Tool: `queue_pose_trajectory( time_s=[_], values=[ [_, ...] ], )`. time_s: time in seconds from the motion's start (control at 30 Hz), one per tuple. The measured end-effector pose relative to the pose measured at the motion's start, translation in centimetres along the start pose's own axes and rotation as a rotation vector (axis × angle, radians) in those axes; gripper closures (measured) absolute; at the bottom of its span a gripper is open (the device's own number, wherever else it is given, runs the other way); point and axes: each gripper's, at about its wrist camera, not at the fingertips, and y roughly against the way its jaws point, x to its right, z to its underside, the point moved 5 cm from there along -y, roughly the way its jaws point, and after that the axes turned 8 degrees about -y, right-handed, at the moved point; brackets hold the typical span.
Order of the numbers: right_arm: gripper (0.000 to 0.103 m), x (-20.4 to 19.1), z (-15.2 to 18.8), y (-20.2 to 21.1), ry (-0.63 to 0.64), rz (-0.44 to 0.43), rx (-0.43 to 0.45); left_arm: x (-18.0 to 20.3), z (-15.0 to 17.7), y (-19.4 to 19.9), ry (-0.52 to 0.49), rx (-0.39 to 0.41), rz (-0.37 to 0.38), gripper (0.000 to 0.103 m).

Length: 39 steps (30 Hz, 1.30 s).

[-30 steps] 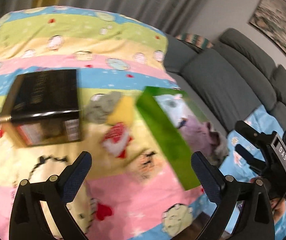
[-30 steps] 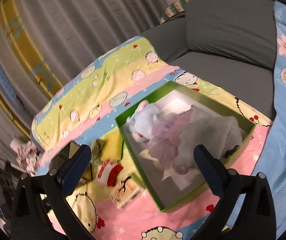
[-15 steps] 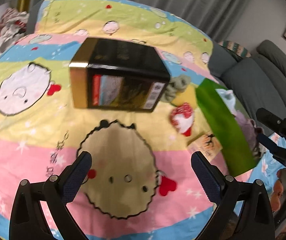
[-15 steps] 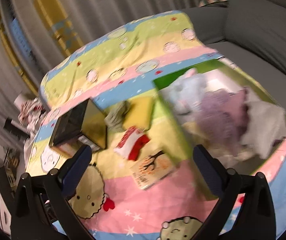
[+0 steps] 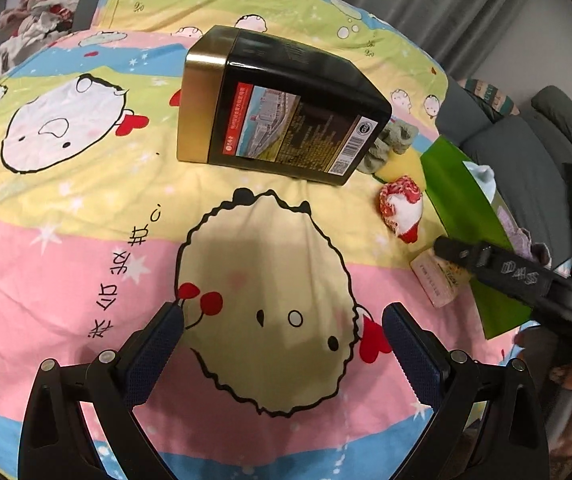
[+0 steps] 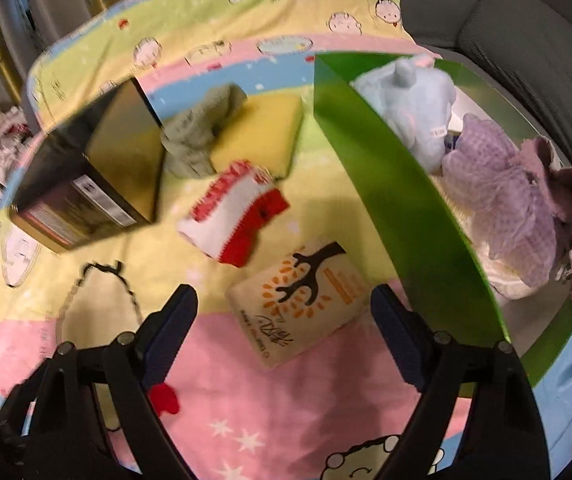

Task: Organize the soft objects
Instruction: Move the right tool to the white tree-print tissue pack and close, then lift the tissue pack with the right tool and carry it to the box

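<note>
Both claws have swung away from the green cardboard box [image 6: 398, 200] of plush toys, the right claw [image 6: 284, 312] now wide and empty over the cream tree-printed packet [image 6: 298, 304] on the bed, the left claw [image 5: 282, 332] wide over bare blanket [image 5: 86, 240], so another pick-up looks likely.

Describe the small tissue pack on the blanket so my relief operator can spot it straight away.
Find the green box of soft toys on the cartoon blanket. Just outside its near wall lies the tissue pack, flat, in front of the open right gripper. Unlike the red-and-white knit piece beyond it, it is cream with a black tree and orange leaves.
</note>
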Motion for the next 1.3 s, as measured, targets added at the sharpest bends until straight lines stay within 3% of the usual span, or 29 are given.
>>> queue_pose_trajectory(
  time_s=[0.1, 0.3, 0.37, 0.53, 0.8, 0.9, 1.0, 1.13, 1.2, 1.3],
  values=[
    [0.015, 0.2, 0.0, -1.1, 0.02, 0.067, -0.009, -0.1, 0.1, 0.2, -0.001, 0.005, 0.008, 0.004],
    [0.015, 0.2, 0.0, -3.5, 0.022, 0.062, -0.068, -0.2, 0.3, 0.2, -0.01, 0.0, 0.012, 0.004],
    [0.023, -0.2, -0.1, -3.2, 0.049, 0.063, -0.041, -0.2, 0.3, 0.4, -0.008, 0.001, 0.016, 0.004],
    [0.024, -2.2, 0.9, -2.6, 0.127, -0.022, -0.051, -0.6, 0.4, 0.8, 0.007, 0.01, 0.021, 0.004],
    [0.02, -6.1, 3.0, -0.9, 0.229, -0.266, -0.143, -1.6, 0.0, 2.0, 0.03, 0.04, 0.006, 0.004],
    [0.008, -5.6, 2.3, -0.4, 0.197, -0.303, -0.136, -2.1, -0.2, 2.4, 0.049, 0.047, 0.002, 0.004],
    [0.007, -4.6, 1.3, 0.7, 0.123, -0.371, -0.119, -2.0, -0.1, 2.2, 0.066, 0.038, 0.027, 0.004],
    [0.008, -4.2, -0.2, 1.4, 0.043, -0.426, -0.062, -0.3, 0.4, 1.4, 0.075, 0.003, 0.119, 0.005],
    [0.011, -4.1, -0.5, 1.0, 0.024, -0.435, -0.067, 1.3, 0.8, 0.8, 0.052, -0.025, 0.167, 0.013],
    [0.028, -4.2, -0.1, -0.6, -0.001, -0.439, -0.149, 2.9, 0.3, 0.3, -0.007, -0.013, 0.142, 0.022]
  ],
)
